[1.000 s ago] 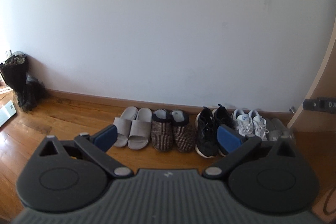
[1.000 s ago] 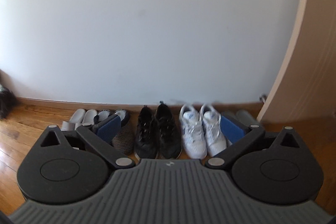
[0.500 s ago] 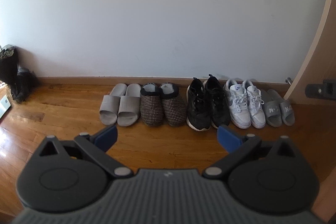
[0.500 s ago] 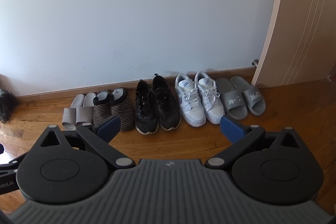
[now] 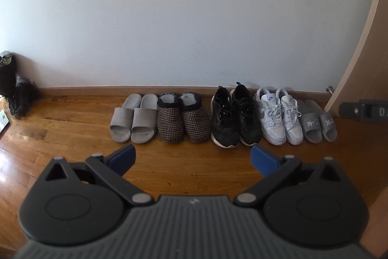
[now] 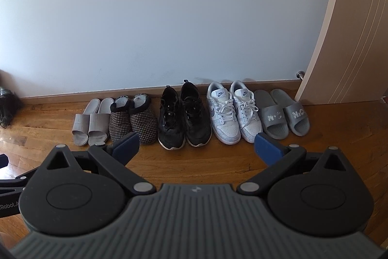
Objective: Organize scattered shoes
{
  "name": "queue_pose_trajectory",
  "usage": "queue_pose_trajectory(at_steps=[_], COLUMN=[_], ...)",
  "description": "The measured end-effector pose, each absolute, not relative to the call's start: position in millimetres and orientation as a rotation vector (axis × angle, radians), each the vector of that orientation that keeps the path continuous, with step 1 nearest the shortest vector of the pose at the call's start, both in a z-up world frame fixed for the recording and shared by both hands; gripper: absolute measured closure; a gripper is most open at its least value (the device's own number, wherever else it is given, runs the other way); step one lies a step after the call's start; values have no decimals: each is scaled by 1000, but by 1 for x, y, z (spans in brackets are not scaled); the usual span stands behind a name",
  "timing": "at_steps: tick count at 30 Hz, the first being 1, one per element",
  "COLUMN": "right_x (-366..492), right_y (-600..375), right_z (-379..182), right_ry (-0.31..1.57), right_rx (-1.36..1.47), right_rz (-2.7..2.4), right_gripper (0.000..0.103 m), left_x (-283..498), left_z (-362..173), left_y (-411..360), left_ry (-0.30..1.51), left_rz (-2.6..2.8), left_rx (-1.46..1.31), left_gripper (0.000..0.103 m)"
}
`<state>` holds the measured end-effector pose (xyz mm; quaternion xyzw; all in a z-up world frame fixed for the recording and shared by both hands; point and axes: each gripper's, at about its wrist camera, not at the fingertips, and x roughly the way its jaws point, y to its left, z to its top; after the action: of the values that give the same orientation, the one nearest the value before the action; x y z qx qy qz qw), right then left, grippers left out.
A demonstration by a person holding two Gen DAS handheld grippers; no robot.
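Several pairs of shoes stand in a row along the wall, toes toward me. From left to right: light grey slides (image 5: 133,120) (image 6: 91,121), checked slippers (image 5: 183,120) (image 6: 132,120), black sneakers (image 5: 235,115) (image 6: 184,115), white sneakers (image 5: 278,117) (image 6: 232,113) and dark grey slides (image 5: 317,121) (image 6: 283,113). My left gripper (image 5: 192,159) hangs open above the floor in front of the row, holding nothing. My right gripper (image 6: 196,146) is also open and holds nothing, with its fingertips level with the shoe toes in its view.
A wooden floor (image 5: 72,123) runs to a skirting board and a pale wall (image 5: 194,16). A beige door (image 6: 359,28) with a doorstop (image 6: 300,75) stands at the right. A dark bundle (image 5: 14,91) sits in the left corner. The other gripper's body (image 5: 363,109) shows at the right edge.
Both grippers have pulled back from the row and risen, so all the pairs now show in full beyond the fingertips. The jaws stayed open. No shoe has moved.
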<state>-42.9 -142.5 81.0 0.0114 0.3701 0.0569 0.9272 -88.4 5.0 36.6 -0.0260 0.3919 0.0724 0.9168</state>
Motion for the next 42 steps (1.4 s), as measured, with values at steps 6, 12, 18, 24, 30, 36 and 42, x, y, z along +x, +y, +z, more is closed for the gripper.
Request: queue_pose_trajectory(at_steps=[6, 12, 18, 24, 30, 36, 42], right_x=[-40, -38, -38, -37, -37, -37, -37], right_y=[-138, -133, -130, -130, -128, -127, -127], right_z=[78, 76, 76, 75, 75, 76, 76], right_ry=[771, 780, 782, 787, 787, 787, 788], right_rx=[20, 13, 8, 9, 19, 18, 20], right_rz=[110, 115, 120, 121, 108, 112, 112], right_gripper=[0, 1, 0, 0, 0, 0, 0], left_x=[-88, -89, -88, -88, -88, -88, -89], left_z=[36, 37, 36, 36, 35, 35, 37], left_y=[3, 2, 1, -1, -1, 0, 0], left_ry=[807, 806, 816, 814, 816, 819, 808], left_rz=[133, 122, 109, 93, 89, 91, 91], left_rx=[-61, -66, -75, -72, -75, -77, -78], left_gripper=[0, 0, 0, 0, 0, 0, 0])
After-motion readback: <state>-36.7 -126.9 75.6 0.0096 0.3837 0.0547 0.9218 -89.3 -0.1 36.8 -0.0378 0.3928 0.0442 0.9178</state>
